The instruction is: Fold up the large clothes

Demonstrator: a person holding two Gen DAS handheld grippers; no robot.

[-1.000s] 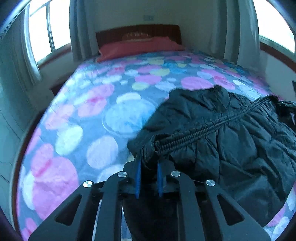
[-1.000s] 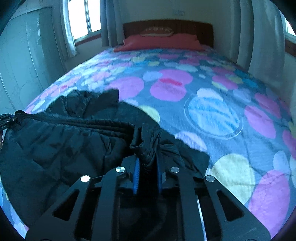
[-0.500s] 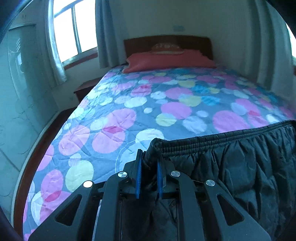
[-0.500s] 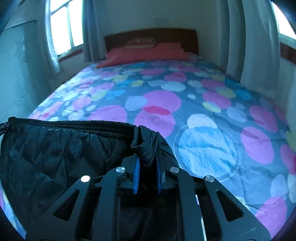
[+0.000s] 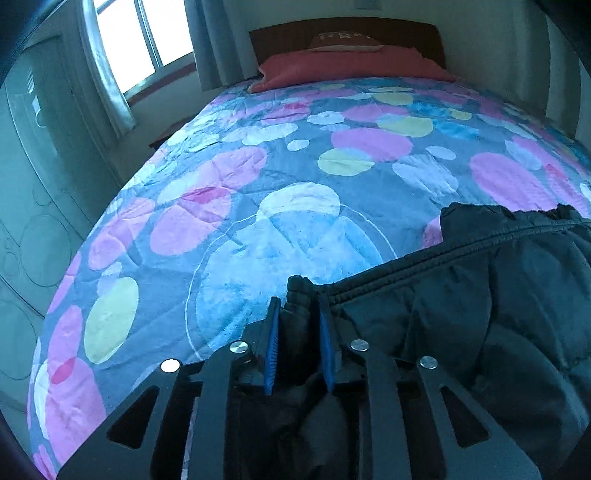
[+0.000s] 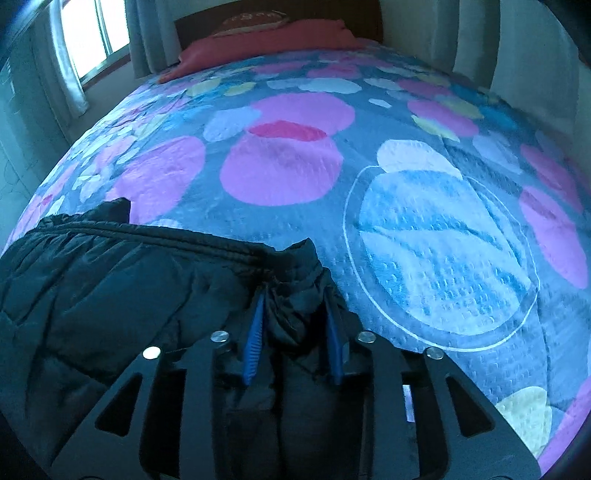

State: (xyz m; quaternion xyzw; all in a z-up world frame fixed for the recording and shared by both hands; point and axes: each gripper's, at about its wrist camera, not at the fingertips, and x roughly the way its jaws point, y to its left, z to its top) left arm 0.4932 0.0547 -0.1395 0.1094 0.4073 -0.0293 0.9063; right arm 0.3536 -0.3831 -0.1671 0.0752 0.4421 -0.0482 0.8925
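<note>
Each wrist camera looks forward and steeply down along its own tongs, close over the bed [image 5: 258, 177], facing the headboard [image 5: 343, 31], and both views share the spotted cover, red pillow [image 6: 266, 38] and black jacket [image 6: 122, 273].

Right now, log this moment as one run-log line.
phase: releasing | left gripper: just opening, jacket hem between fingers | right gripper: same | black jacket: on bedspread
</note>
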